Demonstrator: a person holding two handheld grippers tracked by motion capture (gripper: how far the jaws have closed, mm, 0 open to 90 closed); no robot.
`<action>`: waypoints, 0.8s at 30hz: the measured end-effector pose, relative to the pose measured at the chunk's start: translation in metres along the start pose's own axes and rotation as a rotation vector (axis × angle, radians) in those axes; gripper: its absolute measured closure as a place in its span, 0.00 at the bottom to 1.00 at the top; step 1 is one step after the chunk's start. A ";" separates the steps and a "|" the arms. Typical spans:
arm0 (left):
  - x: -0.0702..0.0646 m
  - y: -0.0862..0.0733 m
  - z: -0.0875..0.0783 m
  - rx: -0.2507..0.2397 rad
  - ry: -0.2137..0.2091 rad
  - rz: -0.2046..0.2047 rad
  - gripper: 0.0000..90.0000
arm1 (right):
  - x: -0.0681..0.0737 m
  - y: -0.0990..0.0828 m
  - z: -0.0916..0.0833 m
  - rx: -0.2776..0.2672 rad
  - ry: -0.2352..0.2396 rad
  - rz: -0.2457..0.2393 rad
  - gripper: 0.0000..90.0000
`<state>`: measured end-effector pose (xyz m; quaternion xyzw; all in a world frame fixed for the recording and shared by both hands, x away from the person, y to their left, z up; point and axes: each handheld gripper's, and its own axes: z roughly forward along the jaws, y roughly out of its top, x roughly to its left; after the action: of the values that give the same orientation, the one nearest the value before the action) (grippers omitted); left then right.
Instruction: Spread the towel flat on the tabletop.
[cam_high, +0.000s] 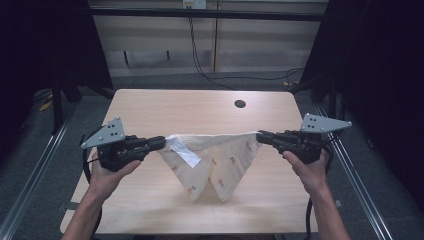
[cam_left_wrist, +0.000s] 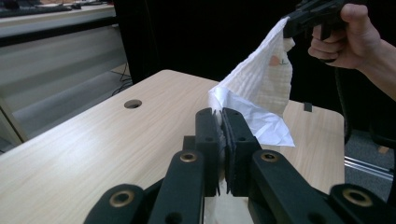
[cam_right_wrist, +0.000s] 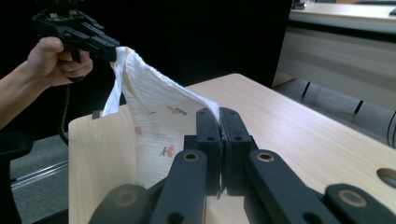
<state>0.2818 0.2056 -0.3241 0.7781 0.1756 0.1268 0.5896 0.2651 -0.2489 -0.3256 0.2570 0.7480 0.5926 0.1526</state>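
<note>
One cream cloth (cam_high: 215, 160) with small printed motifs hangs above the middle of the wooden table (cam_high: 150, 107), stretched by its top edge between two grippers — the left gripper (cam_high: 161, 143) has its jaws pressed together on the cloth's left corner, the right gripper (cam_high: 260, 136) has its jaws pressed together on the right corner. Two folded points droop toward the tabletop, and a white tag (cam_high: 183, 150) lies over the cloth near the left corner. One round hole (cam_high: 240, 104) sits in the table's far side, clear of the cloth, and black cables (cam_high: 200, 65) trail over the floor beyond — nothing lies between the two grippers but the cloth itself.

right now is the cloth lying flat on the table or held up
Held up: the left hand-held gripper and right hand-held gripper pinch its top corners, and the cloth hangs between them.
</note>
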 end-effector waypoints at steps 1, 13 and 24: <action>-0.002 0.002 -0.002 -0.007 -0.004 0.004 0.96 | 0.002 0.002 0.000 -0.003 -0.005 -0.008 0.98; -0.021 0.023 -0.028 -0.054 -0.007 0.074 0.96 | 0.034 0.025 -0.013 -0.013 0.023 -0.091 0.98; -0.012 0.013 -0.018 -0.020 -0.013 0.031 0.96 | 0.043 0.029 -0.021 0.007 0.005 -0.104 0.98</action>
<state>0.2654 0.2129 -0.3066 0.7756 0.1585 0.1326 0.5964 0.2250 -0.2368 -0.2896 0.2166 0.7628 0.5820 0.1803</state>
